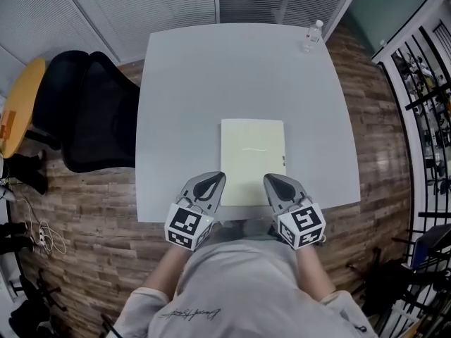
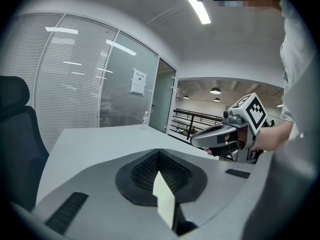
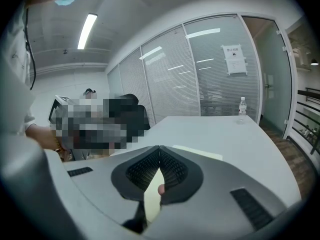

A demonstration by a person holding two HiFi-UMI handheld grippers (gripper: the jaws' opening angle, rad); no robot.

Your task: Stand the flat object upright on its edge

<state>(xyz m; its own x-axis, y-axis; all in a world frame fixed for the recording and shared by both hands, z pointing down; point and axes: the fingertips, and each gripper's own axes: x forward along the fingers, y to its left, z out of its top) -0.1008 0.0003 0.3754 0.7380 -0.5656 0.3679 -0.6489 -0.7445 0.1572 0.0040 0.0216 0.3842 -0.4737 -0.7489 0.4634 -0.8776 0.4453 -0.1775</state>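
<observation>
Flat object (image 1: 252, 160), a thin, matte, pale-yellow rectangle, lies flat on the smooth grey table (image 1: 190, 83), near its near edge. Only the head view shows its whole outline, with the left gripper (image 1: 220, 177) at its near left edge and the right gripper (image 1: 268, 179) over its near right part. Both have smooth grey shells and teardrop-shaped black pads. The gripper views alone show the pads' ribbed texture; each pair is pressed together at the tips, with a pale sliver visible in the slot behind. A clear plastic bottle (image 1: 312, 35) stands at the far right corner.
</observation>
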